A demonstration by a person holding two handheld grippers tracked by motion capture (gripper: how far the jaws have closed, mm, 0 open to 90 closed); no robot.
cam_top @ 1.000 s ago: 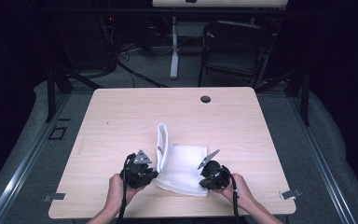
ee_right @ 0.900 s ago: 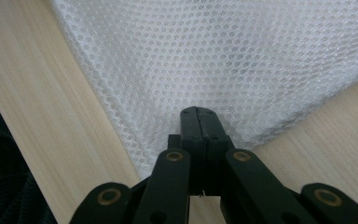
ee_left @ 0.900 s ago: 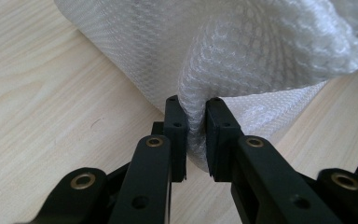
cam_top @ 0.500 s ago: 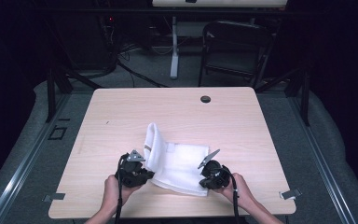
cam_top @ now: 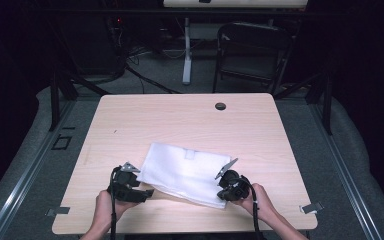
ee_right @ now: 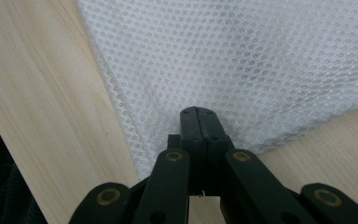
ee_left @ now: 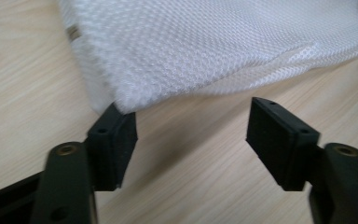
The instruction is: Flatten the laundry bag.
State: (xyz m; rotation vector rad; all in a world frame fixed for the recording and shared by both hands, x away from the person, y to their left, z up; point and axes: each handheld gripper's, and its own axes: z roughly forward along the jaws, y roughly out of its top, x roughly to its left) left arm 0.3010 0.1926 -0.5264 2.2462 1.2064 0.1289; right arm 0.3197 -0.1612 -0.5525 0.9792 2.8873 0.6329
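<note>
A white mesh cloth (cam_top: 185, 172) lies spread flat on the near half of the wooden table (cam_top: 180, 120). My left gripper (cam_top: 147, 192) rests at the cloth's near left corner. In the left gripper view its jaws (ee_left: 193, 123) have just been opening; they stand apart over bare wood with nothing between them. The cloth's edge (ee_left: 214, 42) lies just past the tips. My right gripper (cam_top: 223, 194) sits at the near right corner. In the right gripper view it (ee_right: 200, 116) is shut, with the mesh (ee_right: 242, 60) pinched at its tips.
A small black round cap (cam_top: 220, 106) sits in the table's far edge. A dark chair (cam_top: 252, 50) and cables stand beyond the table. Metal clips (cam_top: 310, 207) mark the front corners. The table's near edge runs right under both hands.
The cloth's left part stood raised in the left gripper; it now lies flat. The left gripper has let go, opened and drawn back to the left. The right gripper has kept still.
</note>
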